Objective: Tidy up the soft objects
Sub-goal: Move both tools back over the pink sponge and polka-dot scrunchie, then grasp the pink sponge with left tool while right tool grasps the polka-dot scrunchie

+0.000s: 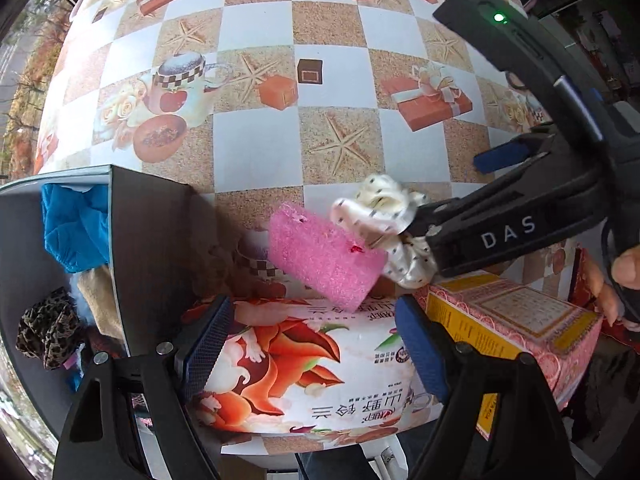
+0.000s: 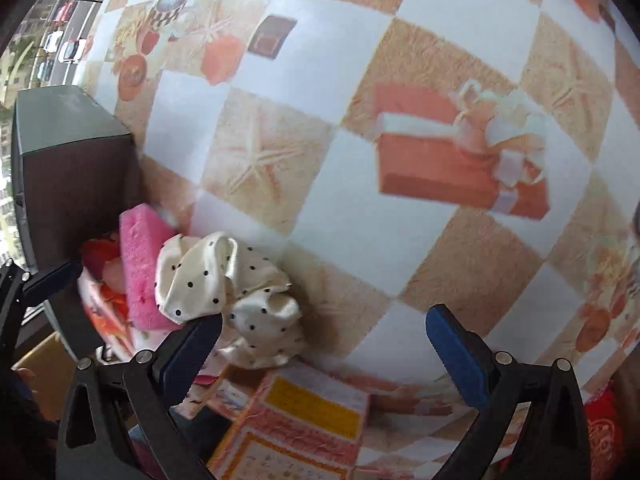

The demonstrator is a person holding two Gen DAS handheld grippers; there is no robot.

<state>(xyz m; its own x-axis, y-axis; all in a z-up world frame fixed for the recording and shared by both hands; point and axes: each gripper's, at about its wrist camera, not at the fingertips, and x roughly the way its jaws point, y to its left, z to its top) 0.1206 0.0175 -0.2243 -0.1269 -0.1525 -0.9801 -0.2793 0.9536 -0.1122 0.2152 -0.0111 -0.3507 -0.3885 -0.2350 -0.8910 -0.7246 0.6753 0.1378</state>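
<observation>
A white polka-dot scrunchie lies on the table against a pink sponge. My right gripper hangs open just over the table. Its left finger is beside the scrunchie, and nothing sits between the pads. My left gripper points steeply down and stands open. Its blue pads are at the two sides of a flower-print tissue pack. I cannot tell whether they touch it.
A dark grey bin stands at the left with a blue cloth, a leopard scrunchie and a beige cloth inside. A pink patterned box lies by the near edge. A hand holds the right gripper.
</observation>
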